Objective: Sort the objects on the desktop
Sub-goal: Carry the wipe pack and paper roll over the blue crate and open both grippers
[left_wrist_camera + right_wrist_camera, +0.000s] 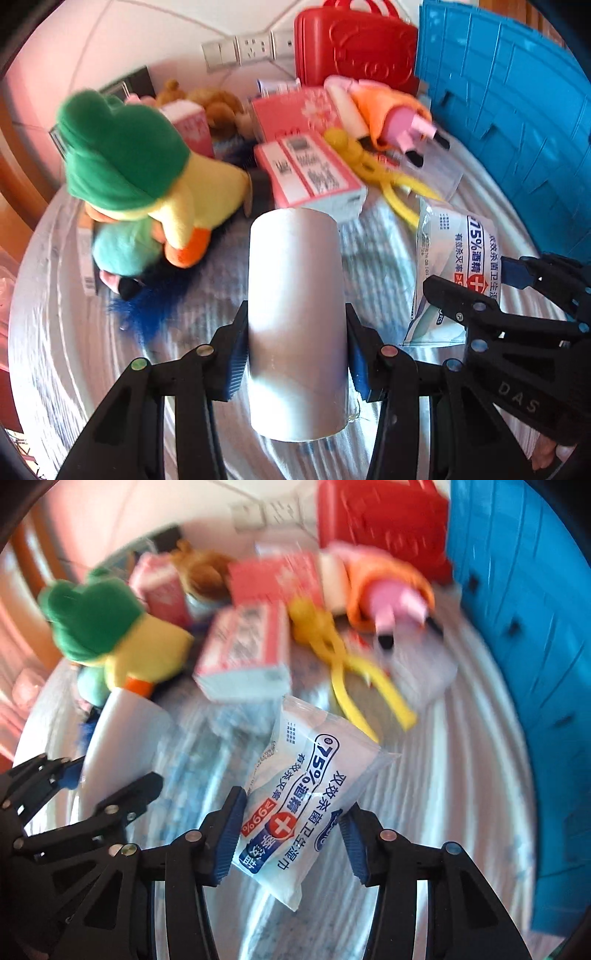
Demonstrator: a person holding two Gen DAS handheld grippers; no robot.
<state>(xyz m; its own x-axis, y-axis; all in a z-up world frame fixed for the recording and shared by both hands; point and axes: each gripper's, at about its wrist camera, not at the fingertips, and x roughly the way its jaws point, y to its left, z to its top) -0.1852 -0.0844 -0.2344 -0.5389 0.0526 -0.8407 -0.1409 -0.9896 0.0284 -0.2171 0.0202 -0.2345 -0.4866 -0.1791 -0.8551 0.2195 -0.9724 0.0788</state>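
Observation:
My left gripper (297, 354) is shut on a white roll of plastic film (297, 321), held upright above the blue-striped cloth. My right gripper (293, 834) is shut on a white pack of 75% alcohol wipes (314, 790). The wipes pack also shows in the left wrist view (454, 266), with the right gripper (476, 295) at the lower right. In the right wrist view the roll (122, 746) and the left gripper (85, 779) are at the lower left.
A green and yellow duck plush (140, 184), pink boxes (310, 173), a yellow clip toy (380, 173), an orange and pink pig plush (388, 110) and a brown bear (218, 103) lie behind. A red case (354, 44) and blue crate (517, 103) stand at the back right.

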